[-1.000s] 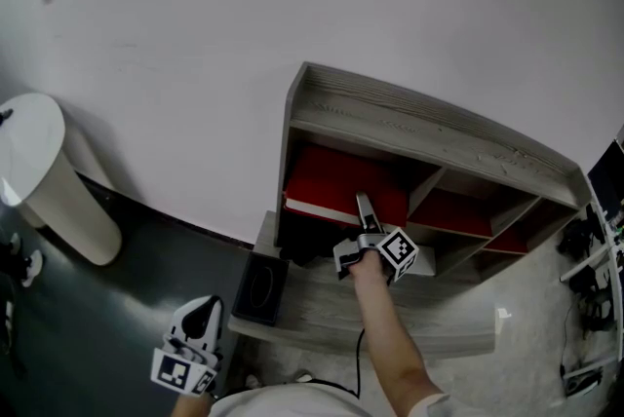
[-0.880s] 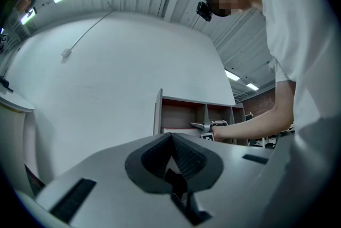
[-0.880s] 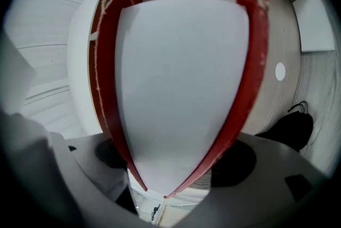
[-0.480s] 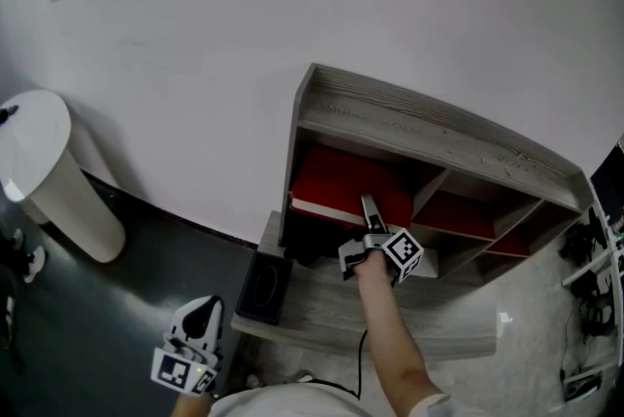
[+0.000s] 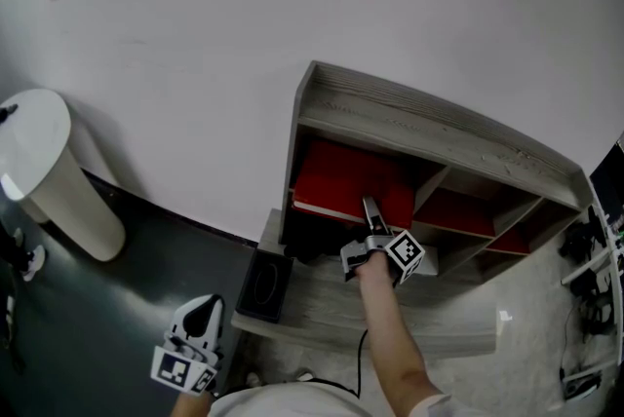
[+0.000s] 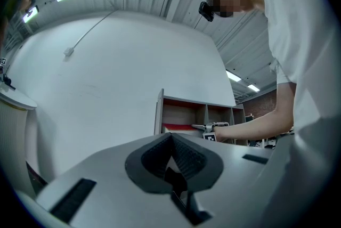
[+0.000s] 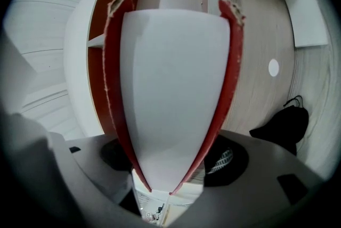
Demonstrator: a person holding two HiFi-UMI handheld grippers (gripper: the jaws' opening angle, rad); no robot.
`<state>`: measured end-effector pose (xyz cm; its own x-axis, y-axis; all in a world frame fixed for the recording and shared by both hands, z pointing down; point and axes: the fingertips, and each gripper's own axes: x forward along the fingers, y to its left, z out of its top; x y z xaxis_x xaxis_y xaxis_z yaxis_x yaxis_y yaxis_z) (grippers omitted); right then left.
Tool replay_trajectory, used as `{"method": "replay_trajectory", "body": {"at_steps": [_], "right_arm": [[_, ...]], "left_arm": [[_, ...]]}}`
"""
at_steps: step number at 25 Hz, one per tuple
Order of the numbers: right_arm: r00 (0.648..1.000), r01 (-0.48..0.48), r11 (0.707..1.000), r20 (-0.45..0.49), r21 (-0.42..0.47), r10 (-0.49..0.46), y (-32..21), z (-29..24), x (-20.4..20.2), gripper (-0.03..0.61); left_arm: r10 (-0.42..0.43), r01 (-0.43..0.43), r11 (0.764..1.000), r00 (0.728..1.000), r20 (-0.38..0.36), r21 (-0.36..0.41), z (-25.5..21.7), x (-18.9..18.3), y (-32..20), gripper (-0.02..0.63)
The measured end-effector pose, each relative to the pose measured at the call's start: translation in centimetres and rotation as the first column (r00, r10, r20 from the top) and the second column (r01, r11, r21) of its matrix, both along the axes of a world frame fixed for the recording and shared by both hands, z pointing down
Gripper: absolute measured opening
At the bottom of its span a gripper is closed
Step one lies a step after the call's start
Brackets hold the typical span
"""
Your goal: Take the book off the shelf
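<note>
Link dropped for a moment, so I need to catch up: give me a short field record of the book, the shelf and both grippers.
book: red covers, lying flat in the left compartment of the shelf
right gripper: jaws closing, book's edge between them, pads not yet pressing
left gripper: low, away from the shelf, jaws together, empty
task: book not yet off the shelf

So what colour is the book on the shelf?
The book has red covers and white pages; the right gripper view shows it best.
</note>
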<state>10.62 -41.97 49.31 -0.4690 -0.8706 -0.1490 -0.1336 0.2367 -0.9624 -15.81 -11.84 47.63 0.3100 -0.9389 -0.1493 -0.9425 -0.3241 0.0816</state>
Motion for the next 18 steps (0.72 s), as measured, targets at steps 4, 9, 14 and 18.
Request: {"method": "replay_trajectory", "body": {"at_steps": [4,9,14,18], "right_arm": [[1.0,-0.006,1.0,0.01,-0.005,0.007,0.47,0.25,0.04,0.313],[1.0,-0.001,1.0,0.015,-0.005,0.001,0.51,0.4,0.04,0.298],[1.0,0.008,1.0,0.011,-0.006,-0.008,0.75,0.63,0.19,0.284],[1.0,0.004,1.0,0.018,-0.002,-0.004,0.79,0.62,0.22,0.276]], "left_arm": [[-0.002,0.002,1.0,1.0,-0.005,-0.002,0.09,-0.18,0.15,0.017],[0.005,-0.005,1.0,1.0,-0.006,-0.002,0.08,-0.01,0.16,0.017],[0.01,-0.011,1.0,1.0,-0.007,-0.008,0.18,0.3,0.29,0.017],[0.008,-0.008,1.0,1.0,-0.005,-0.008,0.24,0.16,0.35,0.017]]}}
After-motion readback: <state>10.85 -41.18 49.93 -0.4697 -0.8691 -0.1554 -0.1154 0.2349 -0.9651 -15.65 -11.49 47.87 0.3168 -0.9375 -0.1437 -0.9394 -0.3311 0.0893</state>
